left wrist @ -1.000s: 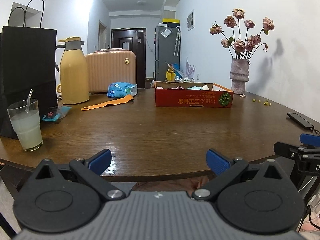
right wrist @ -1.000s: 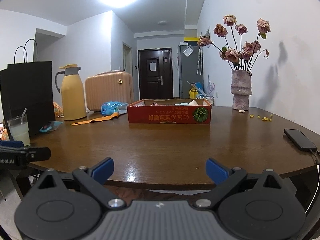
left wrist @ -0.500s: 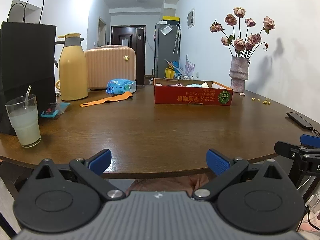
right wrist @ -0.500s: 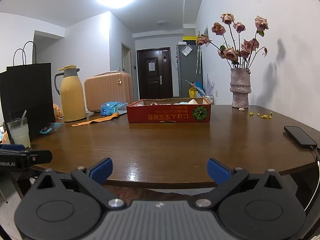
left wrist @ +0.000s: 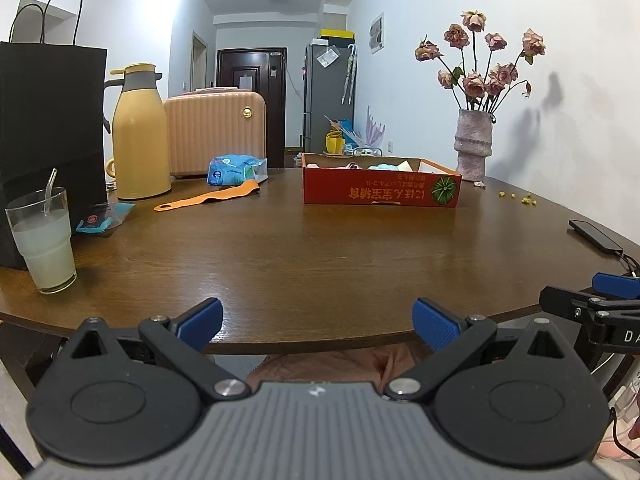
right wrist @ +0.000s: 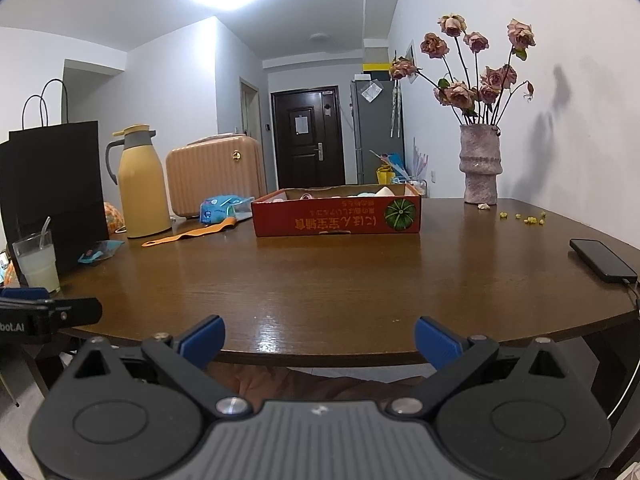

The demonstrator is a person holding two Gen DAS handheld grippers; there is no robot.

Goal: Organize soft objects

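The round wooden tabletop [left wrist: 320,248] fills the space ahead of both tools. The left hand-held gripper [left wrist: 318,322] hangs at the near rim with its blue-padded fingers [left wrist: 200,320] spread wide and nothing between them. The right hand-held gripper [right wrist: 320,338] sits likewise at the near edge, jaws wide apart and empty; its tip also shows at the right margin of the left view, just beside the left one.

Far ahead of the left hand-held gripper and off to its left stands a black paper bag [left wrist: 48,120], with a peach suitcase [left wrist: 216,132] and a yellow thermos jug [left wrist: 138,136] beyond it. Straight ahead of both, well apart from the fingers, lies the red cardboard box [right wrist: 338,216]. Soft objects [left wrist: 384,167] in pale blue, pink and white peep over its rim, but most of its contents are hidden by the front wall.

Ahead and to the right is a vase of dried roses [right wrist: 480,168]. Left of the box lie a blue plastic packet [left wrist: 234,170] and an orange strap [left wrist: 212,198]. Close on the left hand-held gripper's left stands a glass [left wrist: 42,240] part-filled with a pale cloudy drink and a straw. A small blue wrapper [left wrist: 102,218] lies behind it. A dark phone [right wrist: 602,260] rests far right, its cable running off the edge.
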